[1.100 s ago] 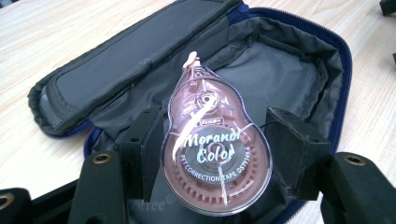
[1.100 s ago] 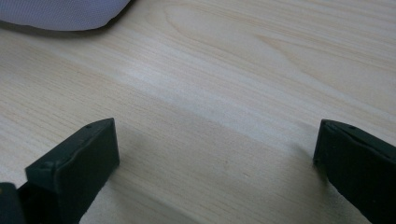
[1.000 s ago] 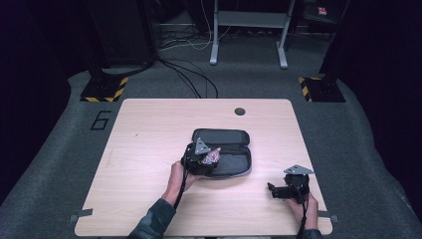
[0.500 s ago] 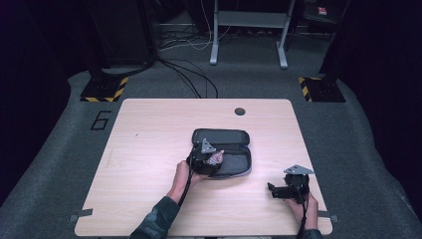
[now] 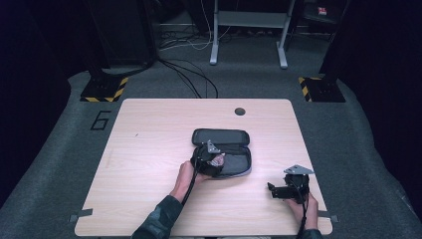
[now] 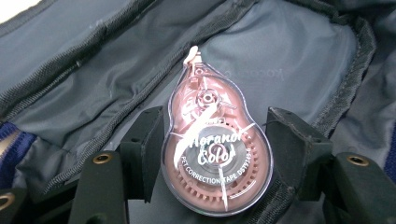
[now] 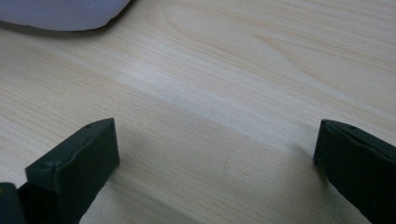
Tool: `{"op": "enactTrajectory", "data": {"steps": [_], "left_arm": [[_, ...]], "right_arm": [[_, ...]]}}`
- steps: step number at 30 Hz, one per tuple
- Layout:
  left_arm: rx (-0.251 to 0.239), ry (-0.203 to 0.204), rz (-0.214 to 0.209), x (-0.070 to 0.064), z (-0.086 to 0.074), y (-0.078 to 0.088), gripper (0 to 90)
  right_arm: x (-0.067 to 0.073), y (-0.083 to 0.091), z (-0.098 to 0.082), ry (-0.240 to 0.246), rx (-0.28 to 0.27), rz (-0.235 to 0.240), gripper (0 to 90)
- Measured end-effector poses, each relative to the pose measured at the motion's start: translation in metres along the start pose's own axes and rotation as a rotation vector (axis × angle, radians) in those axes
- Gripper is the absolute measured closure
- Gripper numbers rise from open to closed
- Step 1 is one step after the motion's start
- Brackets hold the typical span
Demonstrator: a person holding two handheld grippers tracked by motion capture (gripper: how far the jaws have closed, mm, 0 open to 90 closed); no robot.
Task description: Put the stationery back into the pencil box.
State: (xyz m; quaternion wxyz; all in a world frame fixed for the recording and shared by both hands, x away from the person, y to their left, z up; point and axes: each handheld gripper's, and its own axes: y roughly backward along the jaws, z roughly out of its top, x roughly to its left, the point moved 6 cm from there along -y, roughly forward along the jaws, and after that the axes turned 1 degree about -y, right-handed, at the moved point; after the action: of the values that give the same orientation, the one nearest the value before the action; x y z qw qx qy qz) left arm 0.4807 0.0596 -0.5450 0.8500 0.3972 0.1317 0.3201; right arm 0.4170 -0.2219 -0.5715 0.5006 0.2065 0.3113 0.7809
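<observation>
The left tool (image 6: 212, 163) is clamped on a pinkish correction tape dispenser (image 6: 215, 154), its two pads pressing the rounded sides, and holds it over the grey lining of the open pencil case (image 5: 234, 162), which lies at the bench's centre. The right tool (image 5: 278, 191) stands wide open with nothing between its jaws, resting on bare wood at about four o'clock from the case.

The dispenser's shell is smooth and curved, so it could squirt out of the pads or twist in the grip. Its applicator tip, pointing to twelve o'clock in the left gripper view, could catch on the zip edge or lining. With nothing steadying the soft case, a push from the left tool may slide it across the bench (image 5: 149, 149).

Count: one dispenser, one pencil case, two tools, one bench.
</observation>
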Motion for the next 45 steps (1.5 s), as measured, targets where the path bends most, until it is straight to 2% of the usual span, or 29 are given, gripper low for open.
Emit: {"op": "enactTrajectory", "data": {"steps": [2,6,10,12,13,15,19,23,24,26,27,29,32,37,39,45], "left_arm": [[-0.002,0.023,-0.008,0.001,-0.001,0.000,37.9],[-0.013,0.033,-0.006,0.004,-0.001,0.005,22.6],[-0.036,0.041,-0.014,0.004,0.000,0.016,15.4],[-0.057,0.038,-0.023,0.003,0.002,0.024,15.1],[-0.083,0.051,-0.013,0.002,0.003,0.028,15.0],[-0.101,0.038,-0.008,0.001,0.003,0.037,14.4],[-0.125,0.031,0.006,0.000,0.000,0.057,13.7],[-0.132,0.028,0.026,0.002,-0.011,0.074,11.6],[-0.124,0.017,0.030,0.003,-0.017,0.080,11.6],[-0.134,0.022,0.051,0.004,-0.025,0.086,10.9],[-0.139,0.026,0.046,0.004,-0.030,0.091,10.3],[-0.147,0.024,0.079,0.005,-0.040,0.099,10.3],[-0.167,0.050,0.107,0.005,-0.062,0.112,10.1],[-0.137,0.070,0.167,0.011,-0.099,0.124,9.3],[-0.125,0.099,0.197,0.015,-0.117,0.127,8.6],[-0.073,0.182,0.232,0.029,-0.159,0.124,3.5]], "right_arm": [[0.000,0.000,0.000,-0.006,-0.001,-0.001,0.0],[0.001,0.000,0.000,-0.006,0.004,0.000,0.0],[0.000,0.000,0.000,-0.005,0.004,0.000,0.0],[0.000,0.000,0.000,-0.005,0.003,0.000,0.0],[0.001,0.000,0.000,-0.006,0.003,0.000,0.0],[0.001,0.000,0.000,-0.006,0.003,0.000,0.0],[0.001,0.000,0.000,-0.006,0.000,-0.001,0.0],[0.000,0.000,0.000,-0.006,0.003,0.000,0.0],[0.001,0.000,0.000,-0.005,0.004,0.000,0.0],[0.001,0.000,0.000,-0.006,0.003,0.000,0.0],[0.001,0.000,0.000,-0.006,0.002,-0.001,0.0],[0.001,0.000,0.000,-0.006,0.003,0.000,0.0],[0.001,0.000,0.000,-0.006,0.001,-0.001,0.0],[0.000,0.000,0.000,-0.004,0.004,0.000,0.0],[0.001,0.000,0.000,-0.006,0.003,0.000,0.0],[0.000,0.000,0.000,-0.004,-0.004,-0.002,0.0]]}}
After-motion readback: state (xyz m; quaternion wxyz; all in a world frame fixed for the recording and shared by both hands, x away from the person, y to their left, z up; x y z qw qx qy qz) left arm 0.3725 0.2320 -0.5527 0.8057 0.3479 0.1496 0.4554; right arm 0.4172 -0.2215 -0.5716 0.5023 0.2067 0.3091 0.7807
